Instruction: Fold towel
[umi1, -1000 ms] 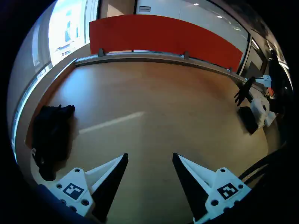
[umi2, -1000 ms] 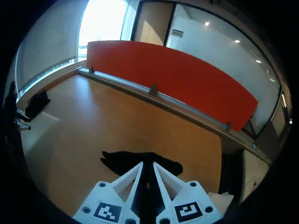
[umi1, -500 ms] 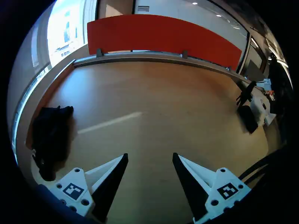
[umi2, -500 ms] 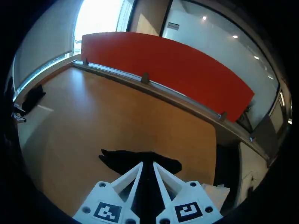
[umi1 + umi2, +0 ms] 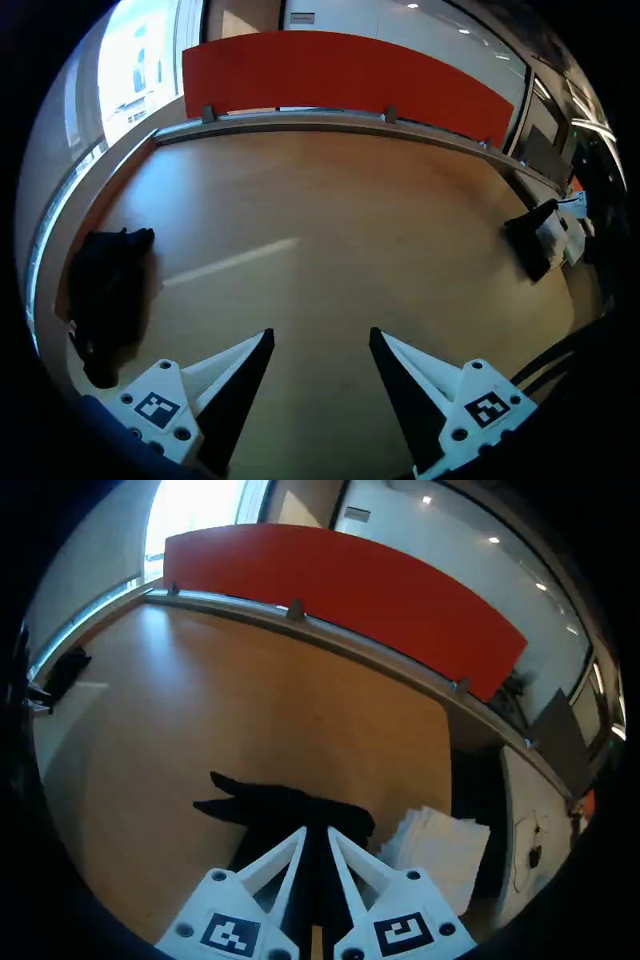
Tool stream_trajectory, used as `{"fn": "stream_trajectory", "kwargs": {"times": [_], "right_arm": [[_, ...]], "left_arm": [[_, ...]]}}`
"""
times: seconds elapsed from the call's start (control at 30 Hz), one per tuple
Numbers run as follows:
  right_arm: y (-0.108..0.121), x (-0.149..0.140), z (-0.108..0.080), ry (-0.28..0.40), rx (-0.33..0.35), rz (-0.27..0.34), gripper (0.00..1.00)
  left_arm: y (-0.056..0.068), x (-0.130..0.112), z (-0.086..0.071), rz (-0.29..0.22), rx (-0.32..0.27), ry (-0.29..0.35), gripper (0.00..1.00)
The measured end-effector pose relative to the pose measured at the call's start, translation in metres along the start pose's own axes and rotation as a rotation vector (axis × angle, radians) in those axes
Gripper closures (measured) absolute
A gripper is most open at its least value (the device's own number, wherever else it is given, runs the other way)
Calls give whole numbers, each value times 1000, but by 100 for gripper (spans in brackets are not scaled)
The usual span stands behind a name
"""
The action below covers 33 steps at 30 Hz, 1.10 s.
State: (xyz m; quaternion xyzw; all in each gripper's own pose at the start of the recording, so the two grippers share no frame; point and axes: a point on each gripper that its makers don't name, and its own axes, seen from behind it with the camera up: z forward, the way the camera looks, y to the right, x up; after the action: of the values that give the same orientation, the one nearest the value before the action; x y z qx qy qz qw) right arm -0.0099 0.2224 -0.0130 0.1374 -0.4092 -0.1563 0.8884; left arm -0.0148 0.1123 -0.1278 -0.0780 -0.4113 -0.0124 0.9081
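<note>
A broad light-brown wooden table [image 5: 336,200] runs to a long red divider panel [image 5: 344,72] standing along its far edge. A crumpled black cloth heap [image 5: 108,280] lies at the table's left edge in the left gripper view. A white folded stack [image 5: 436,852] sits near the table's right edge. Just beside it, the black towel [image 5: 272,804] is pinched between the nearly closed fingers of the right gripper [image 5: 316,830]. The left gripper [image 5: 320,332] hangs over bare wood, fingers spread with nothing between them.
</note>
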Motion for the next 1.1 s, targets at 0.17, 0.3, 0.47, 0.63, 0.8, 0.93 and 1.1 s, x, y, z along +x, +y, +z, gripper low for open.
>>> {"fn": "stream_trajectory", "kwargs": {"times": [0.17,0.3,0.47,0.63,0.8,0.93,1.1], "right_arm": [[4,-41,-5,-53,-24,33,97],[6,-70,-4,-97,-40,48,97],[6,-98,0,-150,-60,50,97],[5,-116,7,-192,-76,59,97],[6,-132,16,-229,-95,88,97],[8,-146,23,-263,-109,117,97],[7,-161,31,-295,-120,149,97]], "left_arm": [[-1,-3,-2,7,-1,-4,12],[0,-4,-2,12,-1,-8,12],[-1,-6,-2,21,2,-11,12],[-2,-7,-4,21,5,-11,12],[-4,-8,-6,20,11,-12,12],[-6,-9,-7,22,16,-14,12],[-7,-10,-7,23,20,-17,12]]}}
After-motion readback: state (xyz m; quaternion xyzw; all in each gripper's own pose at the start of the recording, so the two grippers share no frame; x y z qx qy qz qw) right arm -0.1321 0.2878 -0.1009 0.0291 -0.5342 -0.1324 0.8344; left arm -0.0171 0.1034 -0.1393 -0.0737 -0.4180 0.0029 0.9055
